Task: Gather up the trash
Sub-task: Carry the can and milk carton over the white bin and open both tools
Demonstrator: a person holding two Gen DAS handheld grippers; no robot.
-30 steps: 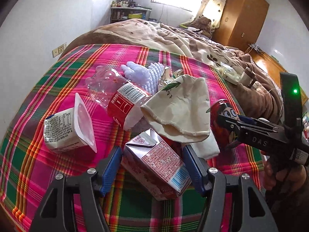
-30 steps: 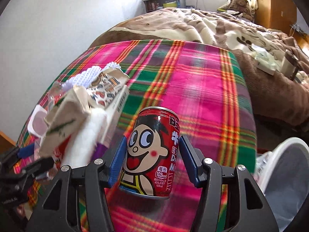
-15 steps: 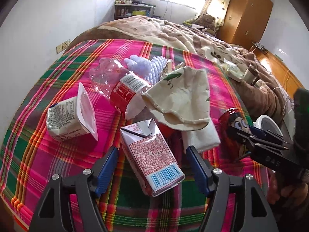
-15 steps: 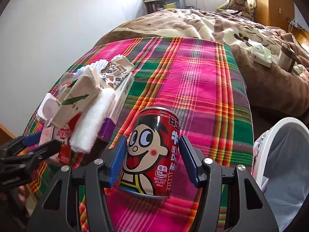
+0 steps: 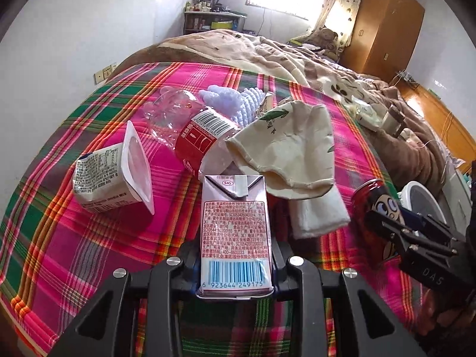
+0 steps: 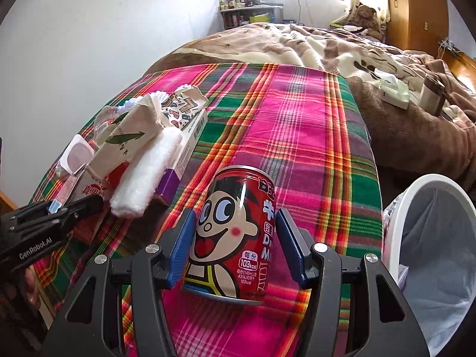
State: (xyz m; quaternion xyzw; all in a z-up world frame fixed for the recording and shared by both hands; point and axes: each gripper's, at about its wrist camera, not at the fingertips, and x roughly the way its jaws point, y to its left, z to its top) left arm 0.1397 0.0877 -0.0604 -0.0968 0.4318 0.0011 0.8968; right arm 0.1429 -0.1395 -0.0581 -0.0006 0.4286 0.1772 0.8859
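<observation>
My left gripper (image 5: pixel 235 263) is shut on a pink milk carton (image 5: pixel 235 232) and holds it over the plaid blanket (image 5: pixel 89 238). My right gripper (image 6: pixel 236 247) is shut on a red cartoon-face can (image 6: pixel 235 235), which also shows in the left wrist view (image 5: pixel 374 208). A white yogurt cup (image 5: pixel 113 172) lies on its side at the left. A crushed clear bottle with a red label (image 5: pixel 193 131) lies behind the carton. The white trash bin (image 6: pixel 431 253) stands at the right, beside the bed.
A cream cloth (image 5: pixel 291 148), a rolled white towel (image 5: pixel 315 214) and a knitted white item (image 5: pixel 235 98) lie behind the carton. A long purple-ended box (image 6: pixel 187 148) lies beside them. A brown quilt (image 6: pixel 327 47) covers the far bed. A wardrobe (image 5: pixel 383 26) stands behind.
My left gripper has closed on the milk carton, which now stands straight between the jaws. My right gripper has carried the can right, toward the bin.
</observation>
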